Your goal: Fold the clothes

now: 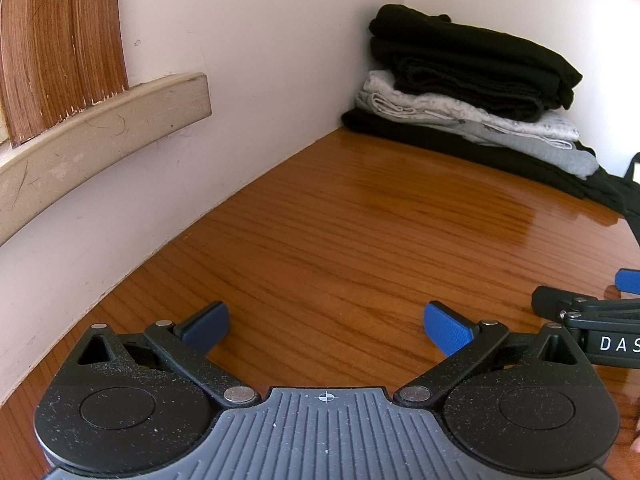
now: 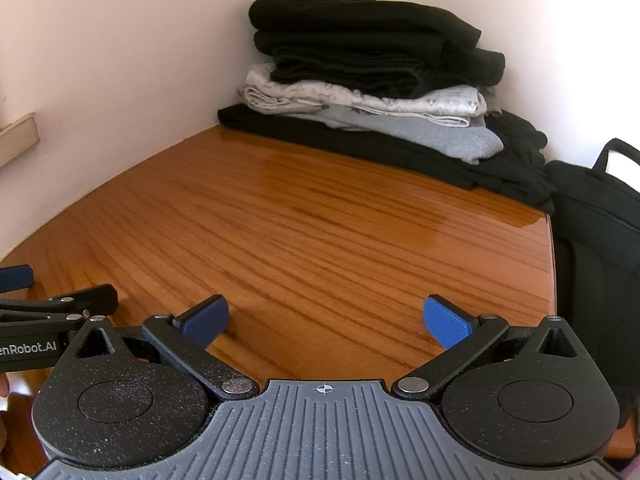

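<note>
Glossy wooden table [image 2: 320,220], soft folded clothes [image 2: 372,80] cornered, both ribbed blue-padded tongs [image 1: 326,326] [image 2: 326,320] apart.

The black bag [image 2: 596,216] beside the table is cut off at the right edge. The bottom black garment [image 2: 360,140] lies mostly hidden under the folded stack. Only part of the left gripper [image 2: 24,292] shows at the right wrist view's left edge.

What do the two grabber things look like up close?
The left gripper and right gripper match: black speckled round housings, a grey ribbed middle plate with a small crosshair mark, silver rivets, black linkage bars and blue textured finger pads. White lettering runs along their sides.
</note>
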`<state>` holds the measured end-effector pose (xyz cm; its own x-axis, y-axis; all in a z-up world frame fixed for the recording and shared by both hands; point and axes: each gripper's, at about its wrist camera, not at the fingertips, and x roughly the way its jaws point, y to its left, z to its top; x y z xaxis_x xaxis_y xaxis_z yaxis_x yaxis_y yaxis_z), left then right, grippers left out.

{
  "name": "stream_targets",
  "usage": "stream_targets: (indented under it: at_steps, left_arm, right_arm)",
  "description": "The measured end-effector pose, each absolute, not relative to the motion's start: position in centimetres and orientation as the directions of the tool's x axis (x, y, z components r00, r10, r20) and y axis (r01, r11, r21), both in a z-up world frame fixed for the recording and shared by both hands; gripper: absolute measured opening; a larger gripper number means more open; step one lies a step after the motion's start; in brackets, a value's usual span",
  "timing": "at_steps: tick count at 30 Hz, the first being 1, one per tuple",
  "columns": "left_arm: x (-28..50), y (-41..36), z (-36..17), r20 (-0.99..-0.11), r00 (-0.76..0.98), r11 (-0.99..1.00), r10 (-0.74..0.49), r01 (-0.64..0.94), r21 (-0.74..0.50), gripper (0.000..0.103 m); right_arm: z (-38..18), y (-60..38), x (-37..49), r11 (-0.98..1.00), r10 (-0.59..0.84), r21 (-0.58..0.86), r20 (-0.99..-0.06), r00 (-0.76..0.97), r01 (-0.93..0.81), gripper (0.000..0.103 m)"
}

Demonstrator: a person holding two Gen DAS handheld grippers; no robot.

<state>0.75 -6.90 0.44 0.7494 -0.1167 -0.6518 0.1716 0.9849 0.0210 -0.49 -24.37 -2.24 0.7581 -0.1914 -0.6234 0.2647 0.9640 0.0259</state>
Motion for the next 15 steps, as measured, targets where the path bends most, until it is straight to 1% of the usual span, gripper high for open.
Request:
stream_targets:
  at_steps: [15]
  left_arm:
    - [0.56,-7.05,0.44,-0.652,0.75,0.985,-0.117,0.172,0.021,0.103]
  right_arm:
    - [-2.22,-24.25,-0.63,0.962,-0.196,0.026,-0.623,0.757,0.271,0.103]
